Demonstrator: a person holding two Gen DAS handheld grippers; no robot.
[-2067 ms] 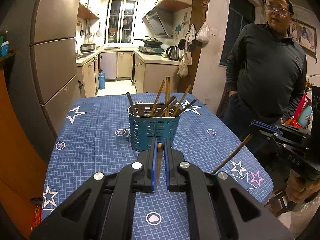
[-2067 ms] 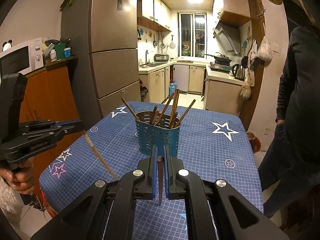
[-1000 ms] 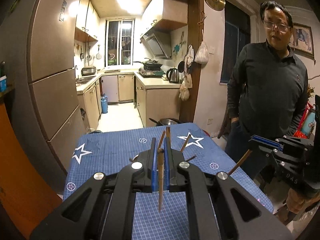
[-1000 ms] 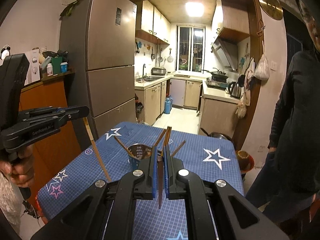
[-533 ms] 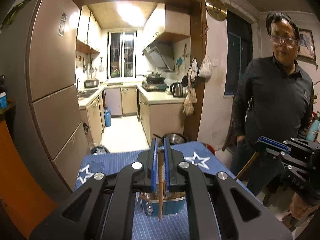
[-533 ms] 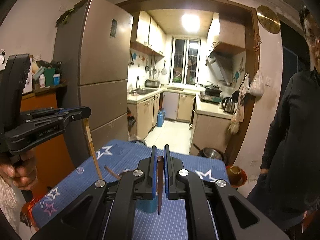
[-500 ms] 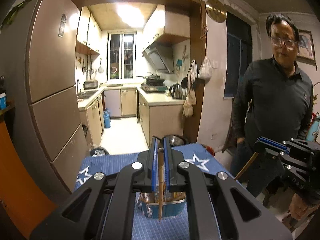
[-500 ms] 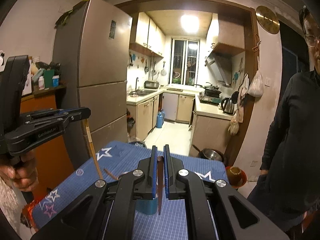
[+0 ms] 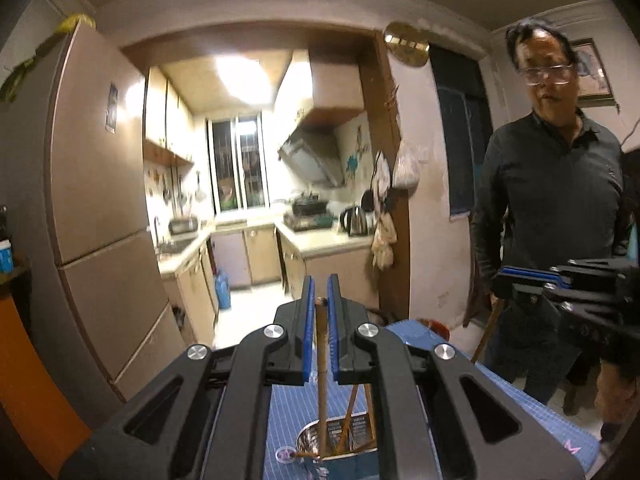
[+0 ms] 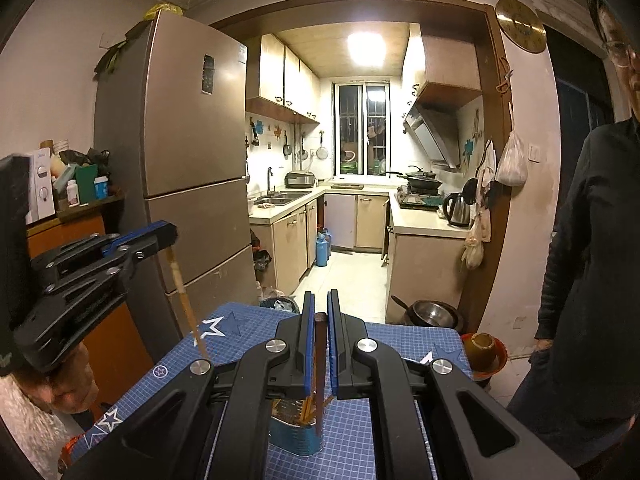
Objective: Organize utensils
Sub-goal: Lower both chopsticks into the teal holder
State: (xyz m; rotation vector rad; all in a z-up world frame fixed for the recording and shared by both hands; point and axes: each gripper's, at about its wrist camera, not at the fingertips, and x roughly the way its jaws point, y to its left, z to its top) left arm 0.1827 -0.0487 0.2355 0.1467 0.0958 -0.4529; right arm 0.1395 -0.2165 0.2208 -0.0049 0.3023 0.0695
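Gripping 1 chopstick (image 9: 321, 356) per gripper (image 9: 318, 304), above holder (image 9: 340, 446).

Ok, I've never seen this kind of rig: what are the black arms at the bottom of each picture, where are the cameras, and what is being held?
No robot here: a person holds a hand-held two-finger gripper in each hand, and a fisheye camera on each looks forward along its fingers. The black arms are those fingers. In the left view, the left gripper is shut on a pale wooden chopstick; the other gripper shows at the right edge. In the right view, the right gripper is shut on a dark brown chopstick. Below both, on the blue star-patterned tablecloth, stands a blue perforated utensil holder that already holds chopsticks. A bystander in a dark shirt watches.
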